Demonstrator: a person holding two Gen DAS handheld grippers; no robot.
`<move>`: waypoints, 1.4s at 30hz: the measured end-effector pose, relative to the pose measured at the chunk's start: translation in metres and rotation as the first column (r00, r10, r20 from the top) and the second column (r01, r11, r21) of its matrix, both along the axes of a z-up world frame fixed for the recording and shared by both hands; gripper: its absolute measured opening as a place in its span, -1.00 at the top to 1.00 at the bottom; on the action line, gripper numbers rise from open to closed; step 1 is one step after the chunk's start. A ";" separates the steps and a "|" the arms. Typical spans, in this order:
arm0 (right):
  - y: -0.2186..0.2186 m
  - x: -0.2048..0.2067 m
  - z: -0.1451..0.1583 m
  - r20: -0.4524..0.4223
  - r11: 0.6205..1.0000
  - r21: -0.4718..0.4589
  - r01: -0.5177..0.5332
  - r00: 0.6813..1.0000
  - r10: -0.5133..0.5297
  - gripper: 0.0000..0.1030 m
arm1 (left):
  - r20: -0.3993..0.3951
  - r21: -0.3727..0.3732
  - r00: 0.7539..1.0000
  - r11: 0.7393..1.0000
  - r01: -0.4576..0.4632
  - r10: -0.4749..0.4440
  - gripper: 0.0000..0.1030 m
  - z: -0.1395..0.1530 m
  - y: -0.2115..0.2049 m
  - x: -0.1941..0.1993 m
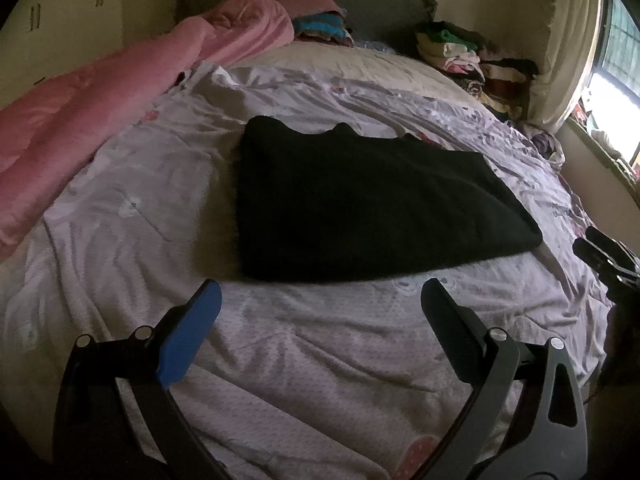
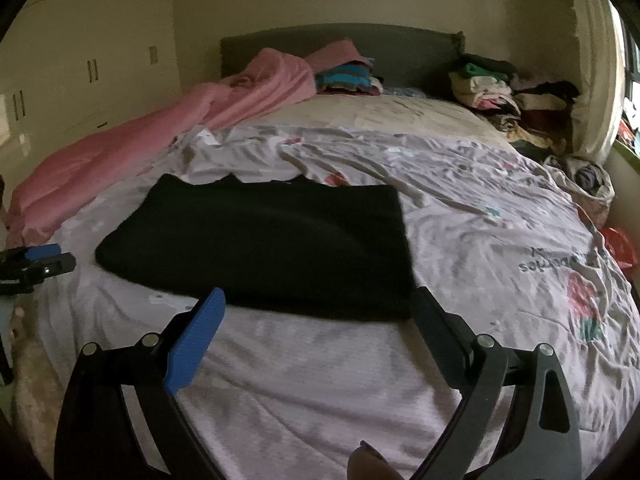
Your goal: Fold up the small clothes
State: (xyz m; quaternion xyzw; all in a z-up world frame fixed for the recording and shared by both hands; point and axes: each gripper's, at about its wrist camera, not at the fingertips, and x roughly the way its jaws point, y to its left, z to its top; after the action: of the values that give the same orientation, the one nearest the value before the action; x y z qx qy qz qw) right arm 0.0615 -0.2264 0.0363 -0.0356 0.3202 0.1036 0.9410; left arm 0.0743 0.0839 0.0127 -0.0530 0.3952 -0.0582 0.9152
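Observation:
A black garment [image 1: 372,204] lies flat on the bed, folded into a rough rectangle; it also shows in the right wrist view [image 2: 264,248]. My left gripper [image 1: 320,296] is open and empty, just short of the garment's near edge. My right gripper [image 2: 318,304] is open and empty at the garment's near right corner, its dark finger beside that corner. Each gripper shows at the edge of the other's view: the right one [image 1: 604,252], the left one [image 2: 40,262].
A pale lilac printed sheet [image 1: 320,360] covers the bed. A pink blanket [image 1: 100,100] lies along the left side. Stacks of folded clothes [image 2: 500,88] sit at the far right by the grey headboard [image 2: 400,48]. A window [image 1: 616,80] is on the right.

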 end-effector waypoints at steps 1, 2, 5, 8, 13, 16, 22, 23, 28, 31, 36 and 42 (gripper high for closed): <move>0.005 0.000 0.001 0.002 1.000 -0.004 -0.012 1.000 0.012 -0.82 | 0.003 0.000 1.000 1.000 -0.003 0.003 -0.81 0.001 0.001 -0.001; 0.009 0.000 0.001 0.003 1.000 -0.006 -0.020 1.000 0.020 -0.82 | 0.004 0.000 1.000 1.000 -0.005 0.005 -0.81 0.001 0.003 -0.001; 0.020 -0.001 0.003 0.008 0.999 -0.009 -0.042 0.999 0.042 -0.91 | 0.011 -0.002 1.000 1.000 -0.013 0.013 -0.81 0.003 0.007 -0.003; 0.029 -0.002 0.005 0.012 0.998 -0.014 -0.060 0.998 0.060 -0.91 | 0.017 -0.006 1.000 1.000 -0.022 0.022 -0.81 0.005 0.012 -0.005; 0.044 -0.003 0.008 0.014 0.996 -0.026 -0.086 0.996 0.087 -0.91 | 0.023 -0.013 0.999 0.999 -0.033 0.033 -0.81 0.007 0.018 -0.007; 0.052 -0.004 0.012 0.020 0.994 -0.029 -0.103 0.994 0.104 -0.91 | 0.028 -0.019 0.999 0.999 -0.038 0.039 -0.81 0.009 0.021 -0.009; 0.070 -0.004 0.018 0.028 0.989 -0.038 -0.140 0.990 0.142 -0.91 | 0.033 -0.022 0.998 0.999 -0.043 0.044 -0.81 0.010 0.024 -0.010; 0.073 -0.004 0.019 0.030 0.988 -0.039 -0.146 0.989 0.148 -0.91 | 0.034 -0.023 0.998 0.999 -0.043 0.044 -0.81 0.010 0.024 -0.010; 0.090 -0.001 0.023 0.036 0.982 -0.044 -0.185 0.982 0.187 -0.91 | 0.037 -0.012 0.998 0.998 -0.060 0.060 -0.81 0.011 0.028 -0.008; 0.101 0.002 0.023 0.035 0.977 -0.049 -0.208 0.977 0.210 -0.91 | 0.037 -0.011 0.996 0.997 -0.078 0.078 -0.81 0.011 0.035 -0.007; 0.117 0.007 0.022 0.032 0.970 -0.055 -0.238 0.970 0.240 -0.91 | 0.043 0.014 0.992 0.993 -0.121 0.121 -0.81 0.010 0.047 -0.003; 0.135 0.016 0.018 0.027 0.962 -0.057 -0.268 0.963 0.270 -0.91 | 0.037 0.027 0.989 0.989 -0.146 0.145 -0.81 0.006 0.053 0.003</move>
State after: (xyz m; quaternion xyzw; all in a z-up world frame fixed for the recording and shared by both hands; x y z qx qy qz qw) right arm 0.0772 -0.0914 0.0541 -0.1052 0.2986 0.2213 0.9224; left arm 0.0772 0.1371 0.0187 -0.0673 0.3749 0.0136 0.9245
